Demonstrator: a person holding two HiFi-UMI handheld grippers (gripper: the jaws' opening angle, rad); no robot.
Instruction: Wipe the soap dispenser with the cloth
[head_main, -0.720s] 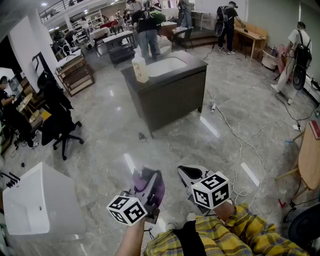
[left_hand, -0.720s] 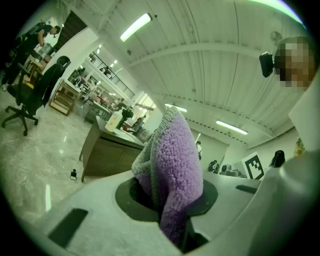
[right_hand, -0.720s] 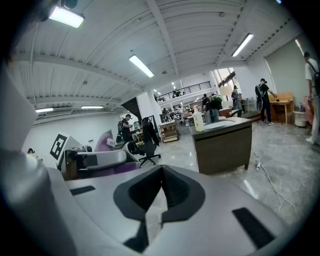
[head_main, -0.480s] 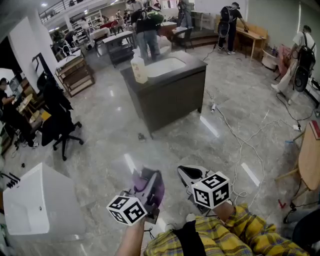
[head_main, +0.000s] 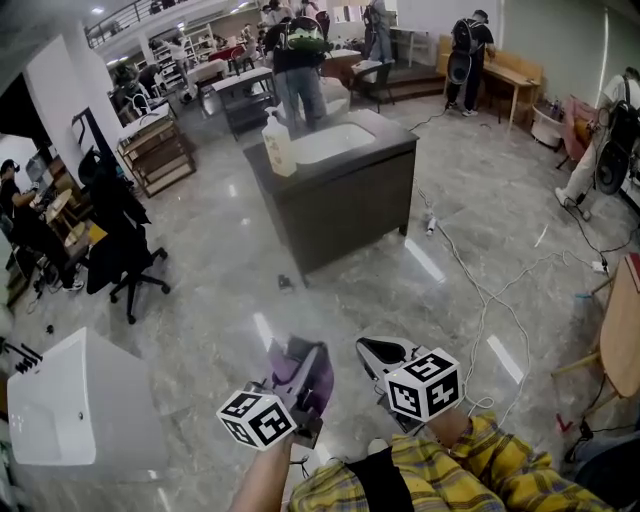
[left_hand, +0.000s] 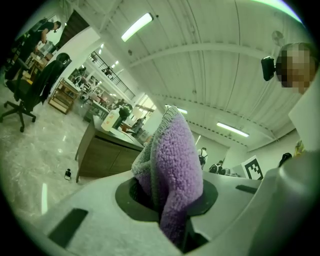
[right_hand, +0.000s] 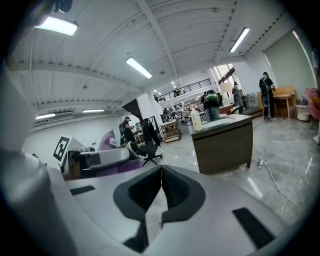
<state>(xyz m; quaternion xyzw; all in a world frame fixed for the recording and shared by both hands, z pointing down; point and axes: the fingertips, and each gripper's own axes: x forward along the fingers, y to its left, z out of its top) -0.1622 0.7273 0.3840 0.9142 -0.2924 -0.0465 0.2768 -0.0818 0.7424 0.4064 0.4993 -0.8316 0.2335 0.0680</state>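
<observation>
Two handheld grippers, left gripper (head_main: 297, 352) and right gripper (head_main: 378, 350), one purple cloth (head_main: 312, 385), one soap dispenser (head_main: 279, 148), one dark sink cabinet (head_main: 345, 205), one black office chair (head_main: 125, 255) far left

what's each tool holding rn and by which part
The left tool is shut on the purple cloth, pinching a bunched fold of it, with the rest bulging out past the jaws. The right tool is shut with nothing in it.

Your right tongs (right_hand: 161, 175) are closed tight and empty, and well ahead of them the soap dispenser (right_hand: 196, 120) stands on the dark table (right_hand: 225, 145).
</observation>
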